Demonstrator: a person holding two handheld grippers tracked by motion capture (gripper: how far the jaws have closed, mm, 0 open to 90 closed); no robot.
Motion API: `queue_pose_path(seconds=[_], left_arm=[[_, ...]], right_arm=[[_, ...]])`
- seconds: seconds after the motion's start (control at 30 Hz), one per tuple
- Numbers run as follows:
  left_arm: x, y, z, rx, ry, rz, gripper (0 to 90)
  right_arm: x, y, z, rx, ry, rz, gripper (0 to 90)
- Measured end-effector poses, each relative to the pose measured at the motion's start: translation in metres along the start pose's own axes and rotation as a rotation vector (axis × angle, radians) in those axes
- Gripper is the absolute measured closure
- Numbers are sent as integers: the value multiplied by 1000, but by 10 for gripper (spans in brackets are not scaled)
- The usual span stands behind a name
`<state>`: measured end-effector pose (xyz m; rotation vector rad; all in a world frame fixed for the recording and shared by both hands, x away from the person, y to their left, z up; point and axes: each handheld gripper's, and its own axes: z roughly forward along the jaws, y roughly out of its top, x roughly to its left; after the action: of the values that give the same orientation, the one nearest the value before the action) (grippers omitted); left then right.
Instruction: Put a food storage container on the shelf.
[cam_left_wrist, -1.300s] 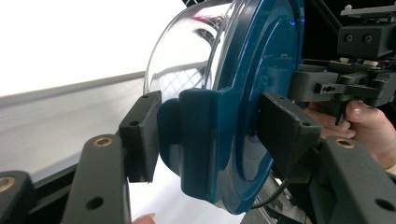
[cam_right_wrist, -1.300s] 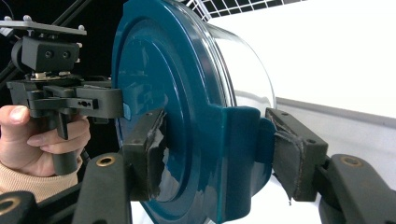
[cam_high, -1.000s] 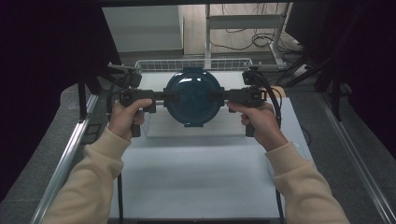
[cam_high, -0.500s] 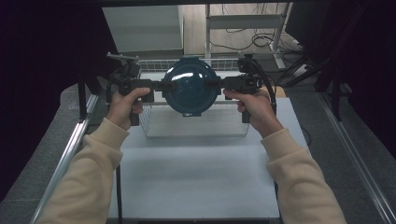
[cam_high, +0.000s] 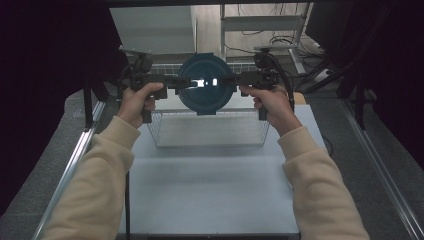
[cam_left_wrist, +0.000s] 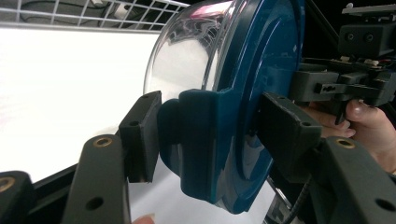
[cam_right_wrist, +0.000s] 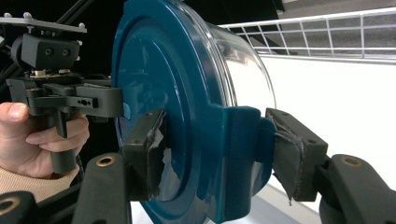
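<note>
Container (cam_high: 206, 85) with a blue lid and clear body hangs on edge above the wire basket (cam_high: 210, 131) at the far end of the desk (cam_high: 210, 195), the left hand-held gripper (cam_high: 176, 84) and right hand-held gripper (cam_high: 237, 80) each clamped on a lid latch tab. Grip is only on those small tabs, so in my judgement uneven pull or a tilt could pop a latch or let the container slip and drop into the basket
</note>
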<state>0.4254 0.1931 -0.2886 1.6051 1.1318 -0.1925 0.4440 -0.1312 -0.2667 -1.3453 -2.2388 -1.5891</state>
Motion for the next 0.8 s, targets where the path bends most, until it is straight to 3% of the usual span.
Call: queue_pose_path(seconds=[0.27, 0.47, 0.63, 0.8], left_arm=[[12, 8, 10, 14, 6, -25, 414], [20, 9, 20, 33, 9, -47, 414], [28, 10, 30, 46, 25, -78, 413], [35, 15, 35, 27, 29, -133, 411]], right_arm=[[-15, 9, 9, 12, 7, 13, 402], [-27, 10, 15, 41, 2, 59, 399], [-36, 9, 22, 72, -24, 76, 374], [-50, 10, 29, 42, 4, 141, 371]])
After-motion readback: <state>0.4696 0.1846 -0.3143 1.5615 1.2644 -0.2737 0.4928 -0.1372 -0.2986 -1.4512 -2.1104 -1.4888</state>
